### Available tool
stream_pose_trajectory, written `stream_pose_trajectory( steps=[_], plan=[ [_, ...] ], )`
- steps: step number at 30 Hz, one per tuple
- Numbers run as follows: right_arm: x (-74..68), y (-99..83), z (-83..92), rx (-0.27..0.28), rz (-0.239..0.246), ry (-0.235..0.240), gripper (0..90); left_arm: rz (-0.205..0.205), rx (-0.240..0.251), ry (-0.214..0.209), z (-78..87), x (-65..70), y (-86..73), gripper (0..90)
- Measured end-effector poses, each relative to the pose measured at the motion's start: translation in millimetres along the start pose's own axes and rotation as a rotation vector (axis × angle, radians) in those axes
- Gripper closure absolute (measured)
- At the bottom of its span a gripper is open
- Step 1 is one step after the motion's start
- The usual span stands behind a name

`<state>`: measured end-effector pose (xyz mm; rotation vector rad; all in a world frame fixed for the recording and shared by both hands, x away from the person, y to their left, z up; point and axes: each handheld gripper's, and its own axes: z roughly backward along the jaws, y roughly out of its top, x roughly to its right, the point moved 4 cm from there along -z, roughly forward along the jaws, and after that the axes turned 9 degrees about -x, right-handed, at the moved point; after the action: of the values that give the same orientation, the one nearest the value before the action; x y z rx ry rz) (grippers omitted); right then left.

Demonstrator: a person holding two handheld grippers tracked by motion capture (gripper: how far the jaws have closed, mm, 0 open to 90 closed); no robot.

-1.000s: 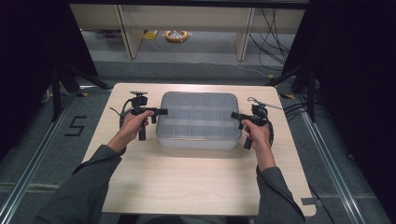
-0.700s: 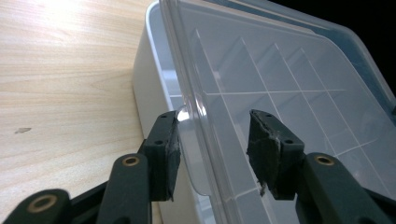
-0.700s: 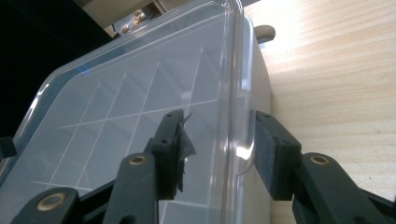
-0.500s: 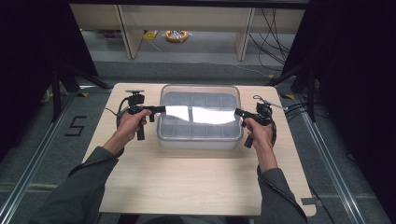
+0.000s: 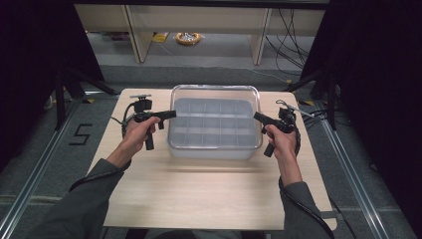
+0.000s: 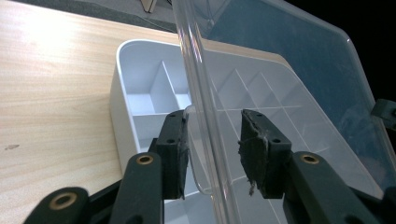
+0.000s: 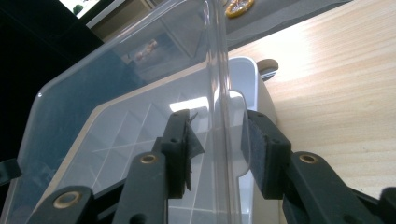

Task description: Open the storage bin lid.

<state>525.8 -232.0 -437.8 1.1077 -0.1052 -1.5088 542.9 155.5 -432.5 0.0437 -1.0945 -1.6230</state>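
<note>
A clear plastic lid point(image 5: 215, 90) hangs just above a white box point(image 5: 214, 152) divided into several compartments, in the middle of the wooden table point(image 5: 199, 194). My left gripper point(image 5: 171, 113) holds the lid's left rim and my right gripper point(image 5: 256, 116) its right rim. Both pairs of jaws have just been closing, with the rim between them. In the left gripper view the gripper point(image 6: 212, 149) straddles the lid point(image 6: 289, 70) over the box point(image 6: 123, 102). In the right gripper view the gripper point(image 7: 217, 144) clamps the lid point(image 7: 116, 79) above the box point(image 7: 247, 79).
Bare tabletop lies in front of the box and to both sides. Beyond the far edge stands a shelf frame point(image 5: 137, 35) with a yellow object point(image 5: 188, 38) on the floor. Cables point(image 5: 293, 30) trail at the right; dark curtains flank the table.
The lid lay on the box a second ago. Both hands have risen with it, and it now hangs clear of the box, tilted slightly.
</note>
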Motion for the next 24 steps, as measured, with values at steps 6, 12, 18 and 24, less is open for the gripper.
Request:
stream_pose_trajectory(
  steps=[6, 12, 18, 24],
  plan=[
    [-3.6, 0.1, 8.1, 0.026, -0.002, 0.008, 63.1, -0.016, 0.015, -0.01, 8.1, 6.2, -0.5, 61.8],
    [-6.8, -1.7, 20.3, 0.049, 0.044, 0.01, 63.2, -0.04, 0.03, -0.029, 20.6, 15.5, -5.6, 62.0],
    [-7.6, -5.8, 29.6, 0.053, 0.046, 0.02, 63.1, -0.046, 0.034, -0.056, 27.2, 20.1, -9.8, 62.7],
    [-11.6, -16.0, 39.5, 0.046, 0.04, 0.031, 63.1, -0.071, 0.034, -0.05, 32.3, 22.6, -17.3, 62.9]
  ],
)
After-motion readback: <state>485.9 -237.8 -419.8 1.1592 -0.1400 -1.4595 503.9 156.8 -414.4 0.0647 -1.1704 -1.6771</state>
